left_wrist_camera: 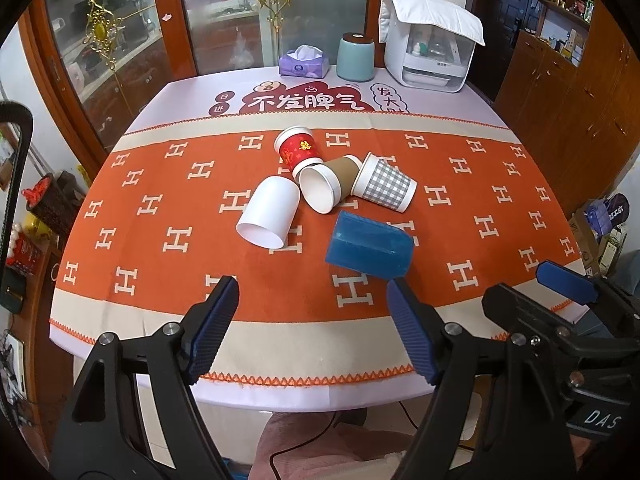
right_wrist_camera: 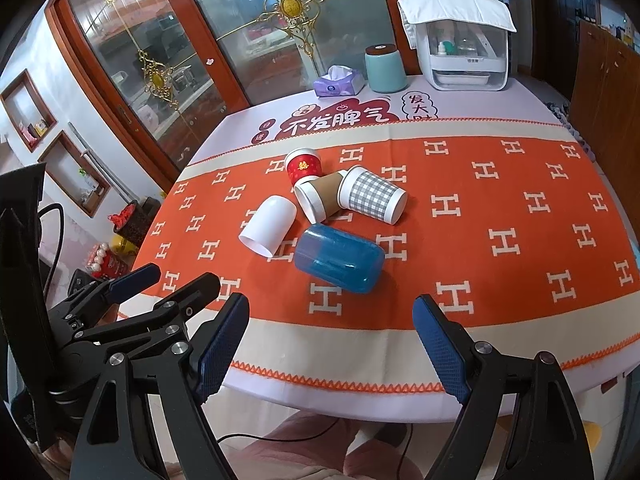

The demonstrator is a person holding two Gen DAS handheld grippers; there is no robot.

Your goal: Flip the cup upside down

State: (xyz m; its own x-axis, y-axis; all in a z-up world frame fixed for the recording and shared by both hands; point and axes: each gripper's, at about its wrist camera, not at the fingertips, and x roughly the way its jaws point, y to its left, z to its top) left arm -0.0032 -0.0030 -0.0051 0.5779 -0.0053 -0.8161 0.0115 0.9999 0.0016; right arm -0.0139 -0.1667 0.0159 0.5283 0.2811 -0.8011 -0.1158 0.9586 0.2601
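Blue cup point(left_wrist_camera: 369, 245) is seen lying on its side on the orange cloth point(left_wrist_camera: 480, 184), nearest of five tipped cups, w/ white cup point(left_wrist_camera: 269, 212) just left and brown cup point(left_wrist_camera: 326, 184) just beyond. It is best gripped across the body, then turned mouth-down. Left gripper point(left_wrist_camera: 312, 322) & right gripper point(right_wrist_camera: 332, 344) are held wide, empty, at the near table edge point(left_wrist_camera: 280, 394); open room is found right and near.

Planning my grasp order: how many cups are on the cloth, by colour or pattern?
Red paper cup: 1
Brown sleeved paper cup: 1
Grey checked paper cup: 1
White plastic cup: 1
Blue translucent cup: 1
Total: 5
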